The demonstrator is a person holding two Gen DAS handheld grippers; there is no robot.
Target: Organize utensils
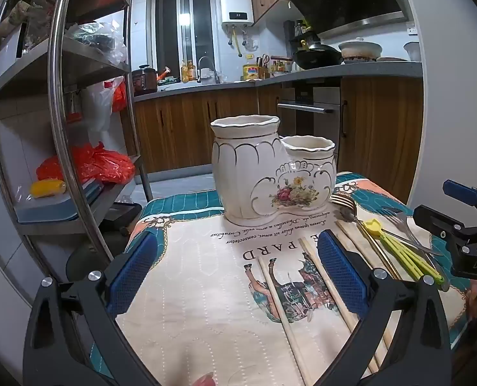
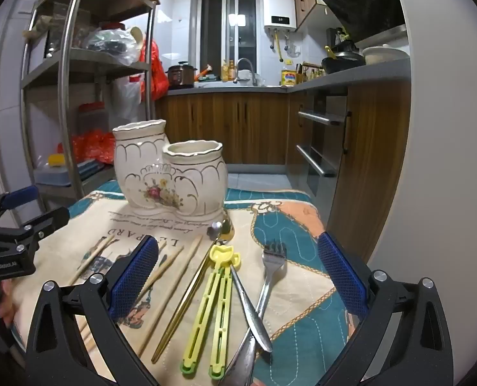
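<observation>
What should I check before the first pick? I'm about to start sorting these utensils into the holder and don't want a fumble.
1. Left gripper open and holding nothing: ok.
2. Right gripper open and holding nothing: ok.
3. Ceramic holder upright on the mat, both openings free: ok.
4. Yellow training chopsticks lie apart from other pieces: ok, though the gold chopstick is close beside them.
5. Fork free to lift alone: not ok, its handle crosses the spoon.
6. Inside of the holder empty: cannot tell.
</observation>
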